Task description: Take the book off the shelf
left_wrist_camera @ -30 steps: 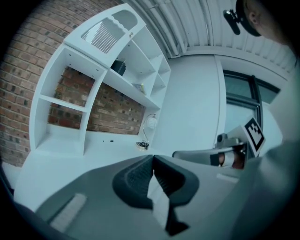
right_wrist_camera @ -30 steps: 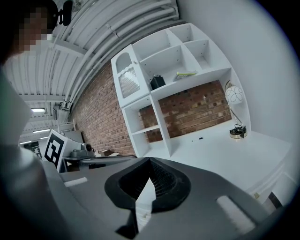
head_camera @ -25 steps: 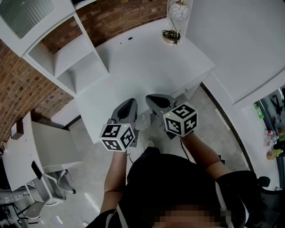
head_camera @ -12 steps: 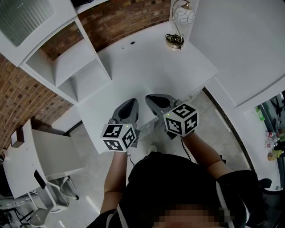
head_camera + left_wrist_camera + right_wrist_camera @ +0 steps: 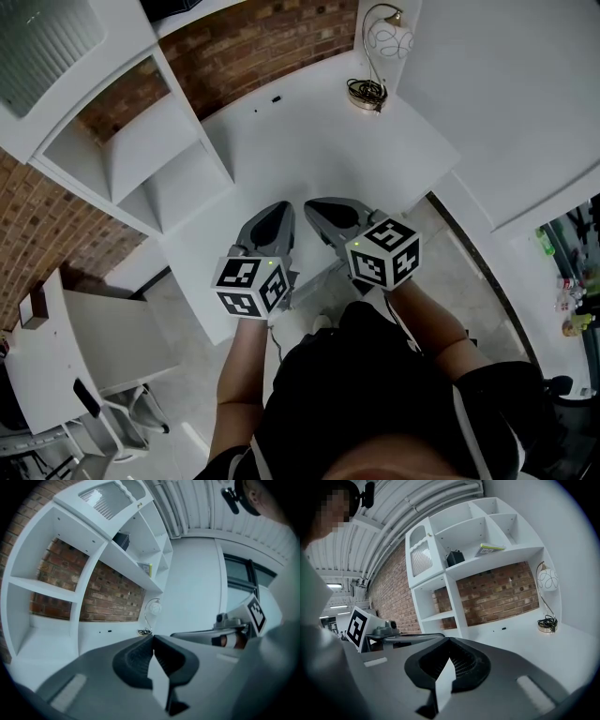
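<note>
A thin yellow-green book point(image 5: 490, 549) lies flat on the upper shelf of the white shelf unit point(image 5: 440, 581), right of a small dark box point(image 5: 454, 557). The left gripper view shows the same book point(image 5: 147, 569) high up and far off. In the head view the book is hidden. My left gripper point(image 5: 277, 214) and right gripper point(image 5: 319, 208) hang side by side over the front edge of the white desk point(image 5: 309, 131), both shut with nothing between their jaws. Both point towards the brick wall, well below and short of the book.
A globe lamp point(image 5: 380, 42) with a coiled cord stands at the desk's back right corner, by a white wall panel point(image 5: 506, 94). The lower shelf compartments point(image 5: 141, 159) are bare. A ribbed cabinet door point(image 5: 421, 555) tops the unit's left side. A second desk and chair point(image 5: 84, 375) stand at left.
Both grippers have moved forward together over the desk's front edge, still shut. The desk and shelf now sit nearer in the head view.
</note>
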Motion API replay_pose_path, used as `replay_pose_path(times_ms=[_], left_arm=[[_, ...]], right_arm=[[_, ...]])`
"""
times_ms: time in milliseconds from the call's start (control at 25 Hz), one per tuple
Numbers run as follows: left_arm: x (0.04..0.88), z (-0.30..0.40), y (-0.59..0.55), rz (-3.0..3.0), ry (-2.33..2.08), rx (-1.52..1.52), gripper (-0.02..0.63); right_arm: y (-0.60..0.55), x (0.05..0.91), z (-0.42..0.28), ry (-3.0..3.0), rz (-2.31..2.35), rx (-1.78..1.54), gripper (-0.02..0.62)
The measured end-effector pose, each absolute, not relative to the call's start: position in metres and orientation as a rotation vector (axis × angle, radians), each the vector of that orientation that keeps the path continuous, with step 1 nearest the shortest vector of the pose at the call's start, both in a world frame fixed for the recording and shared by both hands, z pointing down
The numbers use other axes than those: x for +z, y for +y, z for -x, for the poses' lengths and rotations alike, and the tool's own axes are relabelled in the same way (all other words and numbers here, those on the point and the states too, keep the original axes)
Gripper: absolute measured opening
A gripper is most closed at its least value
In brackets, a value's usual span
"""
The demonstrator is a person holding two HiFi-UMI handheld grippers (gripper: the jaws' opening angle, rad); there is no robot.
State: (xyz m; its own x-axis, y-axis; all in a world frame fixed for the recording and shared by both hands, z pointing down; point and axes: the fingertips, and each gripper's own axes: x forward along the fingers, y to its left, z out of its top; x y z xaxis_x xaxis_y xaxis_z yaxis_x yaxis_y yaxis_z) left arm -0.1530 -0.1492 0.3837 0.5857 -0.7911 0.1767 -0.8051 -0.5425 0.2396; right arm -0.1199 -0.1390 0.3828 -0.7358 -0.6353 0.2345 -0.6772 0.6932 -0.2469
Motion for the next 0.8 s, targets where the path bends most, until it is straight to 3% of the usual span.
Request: replay_pose_path(times_ms=[800], left_arm=[[0.338, 0.112, -0.227, -2.517, -1.38, 0.017, 0.006]], right_arm=[[-0.221, 0.344, 0.078, -2.856, -0.988, 0.4, -0.002]])
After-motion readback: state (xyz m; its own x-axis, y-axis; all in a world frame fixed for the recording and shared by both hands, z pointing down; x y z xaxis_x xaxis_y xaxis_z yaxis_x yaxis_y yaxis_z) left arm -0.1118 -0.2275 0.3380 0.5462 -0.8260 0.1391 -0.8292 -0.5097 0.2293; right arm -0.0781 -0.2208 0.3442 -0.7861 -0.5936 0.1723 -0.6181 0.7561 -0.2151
